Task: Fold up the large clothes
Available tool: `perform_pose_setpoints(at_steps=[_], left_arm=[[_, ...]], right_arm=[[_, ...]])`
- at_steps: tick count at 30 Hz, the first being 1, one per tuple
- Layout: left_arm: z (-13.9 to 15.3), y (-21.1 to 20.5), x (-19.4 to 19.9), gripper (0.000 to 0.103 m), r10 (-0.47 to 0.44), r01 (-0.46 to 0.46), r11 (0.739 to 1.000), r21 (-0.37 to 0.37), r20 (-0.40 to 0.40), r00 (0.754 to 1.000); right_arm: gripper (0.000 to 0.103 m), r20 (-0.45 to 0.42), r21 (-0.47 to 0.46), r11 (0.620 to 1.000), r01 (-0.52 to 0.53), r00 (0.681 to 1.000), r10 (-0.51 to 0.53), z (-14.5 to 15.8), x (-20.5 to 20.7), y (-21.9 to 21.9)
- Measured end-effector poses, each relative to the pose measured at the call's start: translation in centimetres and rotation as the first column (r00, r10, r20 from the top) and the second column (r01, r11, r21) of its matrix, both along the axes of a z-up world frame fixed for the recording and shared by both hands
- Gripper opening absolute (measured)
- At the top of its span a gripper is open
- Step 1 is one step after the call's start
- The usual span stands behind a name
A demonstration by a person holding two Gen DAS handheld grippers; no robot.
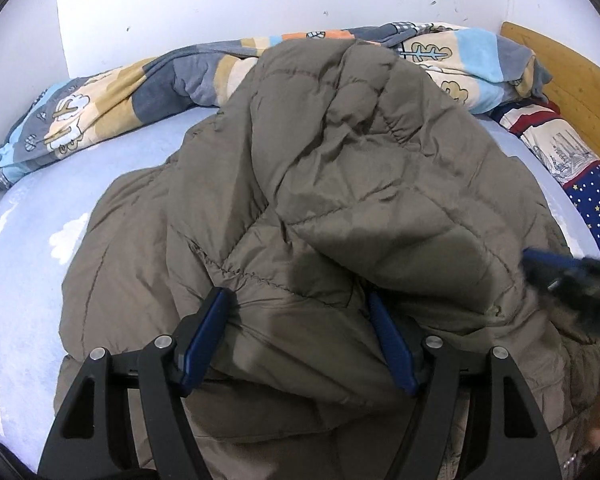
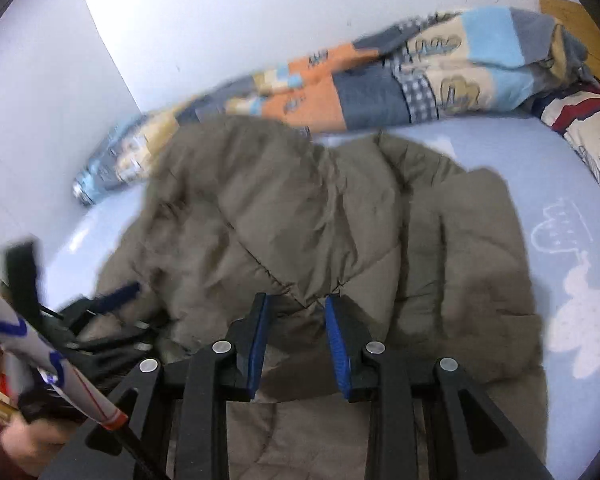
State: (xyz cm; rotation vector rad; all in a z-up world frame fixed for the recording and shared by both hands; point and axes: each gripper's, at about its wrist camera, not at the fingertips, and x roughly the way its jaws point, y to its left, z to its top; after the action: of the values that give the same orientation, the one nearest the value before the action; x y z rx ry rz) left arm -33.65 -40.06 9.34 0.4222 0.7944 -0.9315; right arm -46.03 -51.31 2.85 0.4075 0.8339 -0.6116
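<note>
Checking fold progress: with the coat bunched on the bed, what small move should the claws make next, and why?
Probably lift the left claw and carry its fold across. The olive padded coat bulges between its blue pads, apparently gripped, while the right claw stands slightly open with a coat corner between its pads and the coat lies heaped on the blue sheet.

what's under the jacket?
The jacket lies on a light blue sheet with white cloud prints, which shows all around it. Whatever is directly beneath the jacket is covered. A patchwork blanket lies behind it.
</note>
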Motion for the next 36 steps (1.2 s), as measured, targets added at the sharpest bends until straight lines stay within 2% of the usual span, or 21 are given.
perform_pose_setpoints(at_steps=[1,4,9,12,14,18,21,25,27,30,36], left_arm=[[-0.1,-0.1,0.1,0.072,-0.002,0.002,1.0,0.001,-0.001,1.0],[-0.7,-0.4,0.0,0.072,-0.007,0.007,1.0,0.014,0.006,1.0],[0.2,0.0,-0.5,0.071,-0.015,0.015,1.0,0.02,0.017,1.0],[2.1,1.9,-1.1,0.071,-0.022,0.023,0.999,-0.039,0.022,1.0],[3.1,3.2,-1.2,0.071,-0.012,0.013,0.997,-0.081,0.007,1.0],[4.2,4.2,-1.3,0.071,0.012,-0.011,0.993,-0.117,0.009,1.0],[3.8,3.7,-1.5,0.071,0.007,-0.005,0.995,-0.101,0.02,1.0],[2.3,2.5,-1.8,0.071,0.004,-0.003,0.998,-0.064,0.018,1.0],[1.0,1.7,-1.4,0.071,0.003,-0.003,1.0,-0.017,-0.004,1.0],[-0.2,1.5,-1.0,0.072,0.009,-0.009,1.0,-0.002,-0.028,1.0],[1.5,3.5,-2.0,0.071,0.007,-0.008,0.999,-0.035,-0.015,1.0]], right_arm=[[0.031,-0.03,0.01,1.0,-0.004,1.0,0.004,-0.9,0.3,-0.3],[0.031,-0.05,0.048,0.999,0.007,0.999,-0.004,-2.7,0.3,-1.2],[0.031,-0.065,0.065,0.998,0.026,0.998,-0.022,-3.5,0.5,-1.5],[0.031,-0.064,0.058,0.998,0.027,0.998,-0.023,-2.1,0.5,-1.1],[0.031,-0.029,0.067,0.997,0.036,0.999,-0.034,-0.4,0.0,-1.1],[0.031,0.046,0.07,0.997,0.025,0.999,-0.028,1.9,-0.4,-0.3],[0.031,0.086,0.06,0.998,-0.02,0.996,0.015,2.6,0.1,1.2],[0.031,0.046,0.023,0.997,-0.069,0.997,0.068,1.7,1.5,2.8],[0.031,0.005,0.04,0.997,-0.062,0.998,0.062,0.2,1.9,2.5],[0.031,-0.04,0.09,0.995,-0.053,0.998,0.057,-2.5,2.0,1.8],[0.031,-0.04,0.091,0.994,-0.054,0.997,0.058,-1.8,1.8,1.8]])
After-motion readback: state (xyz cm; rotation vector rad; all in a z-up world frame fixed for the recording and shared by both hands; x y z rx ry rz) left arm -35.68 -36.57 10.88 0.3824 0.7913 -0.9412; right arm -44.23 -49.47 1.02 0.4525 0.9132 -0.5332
